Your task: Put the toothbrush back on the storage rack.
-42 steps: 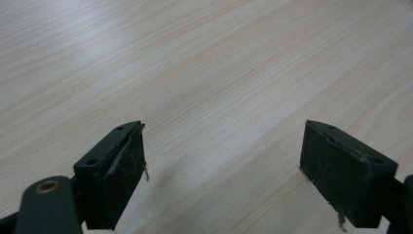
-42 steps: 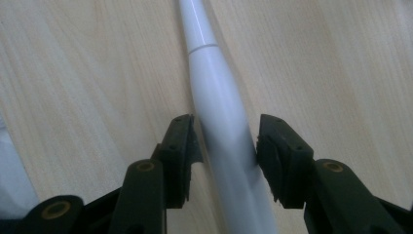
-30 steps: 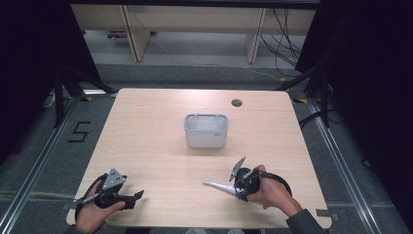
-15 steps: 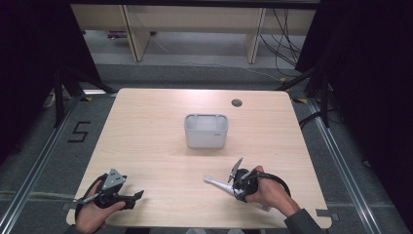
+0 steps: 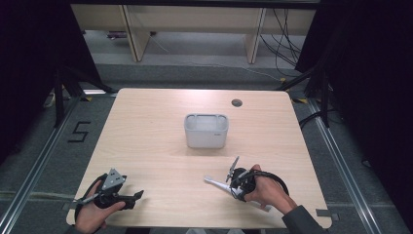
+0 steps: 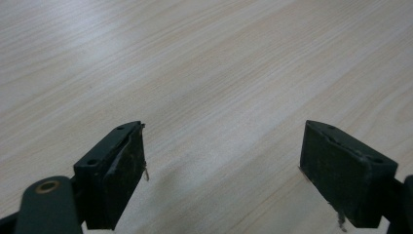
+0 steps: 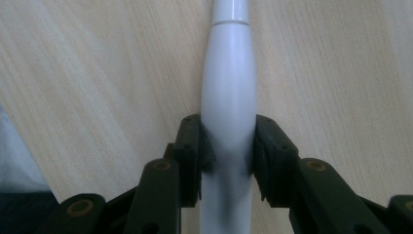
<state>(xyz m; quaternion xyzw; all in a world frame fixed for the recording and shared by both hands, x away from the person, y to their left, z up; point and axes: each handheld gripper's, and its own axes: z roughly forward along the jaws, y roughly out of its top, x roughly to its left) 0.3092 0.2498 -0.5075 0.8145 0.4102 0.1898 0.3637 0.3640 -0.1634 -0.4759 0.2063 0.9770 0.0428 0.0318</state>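
Little differs from the earlier pictures. The right gripper [image 5: 229, 179] has just been closing its jaws the last bit, and now both pads press the sides of the white handle [image 7: 229, 107], which runs straight up between them in the right gripper view. In the high view the handle's far-left tip [image 5: 208, 180] sits a touch farther to the right on the table than a second ago, and points a little more toward the near edge; the shift is slight. The right hand [image 5: 265, 192] looks settled a shade tighter over the gripper body, though at this size that is hard to tell.
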